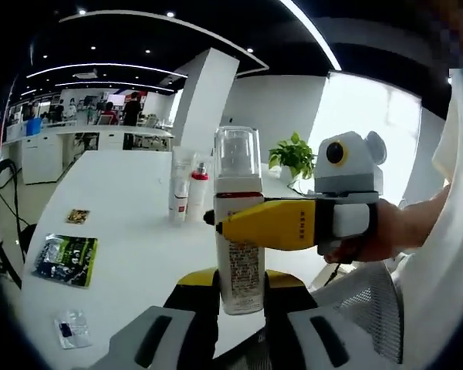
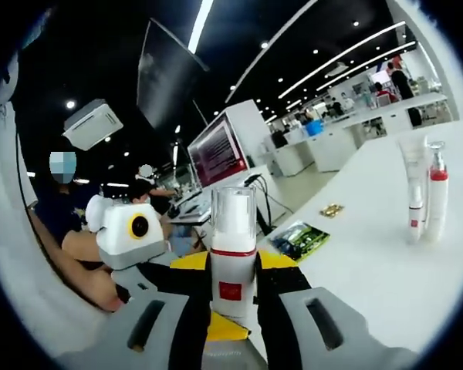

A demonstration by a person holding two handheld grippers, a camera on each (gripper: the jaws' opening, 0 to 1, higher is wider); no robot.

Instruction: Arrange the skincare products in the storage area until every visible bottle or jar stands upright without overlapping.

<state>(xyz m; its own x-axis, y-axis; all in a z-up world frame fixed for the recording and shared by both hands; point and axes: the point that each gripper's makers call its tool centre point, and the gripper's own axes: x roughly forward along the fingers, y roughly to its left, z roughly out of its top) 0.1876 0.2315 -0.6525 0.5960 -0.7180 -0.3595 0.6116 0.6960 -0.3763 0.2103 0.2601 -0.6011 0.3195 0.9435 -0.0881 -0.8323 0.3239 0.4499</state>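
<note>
Bottle [image 1: 239, 231] with clear cap pinched upright by both of your grippers at once, above the white table [image 1: 131, 223].

Your left gripper [image 1: 241, 297] clamps its lower body between the jaws; your right gripper [image 1: 216, 218] reaches in from the side and presses on its red band. In the right gripper view your right gripper [image 2: 233, 297] squeezes the same bottle [image 2: 232, 254]. Two more products, a white tube [image 1: 180, 185] and a red-collared bottle [image 1: 197, 191], stand upright, just beside each other, farther back on the table.
</note>
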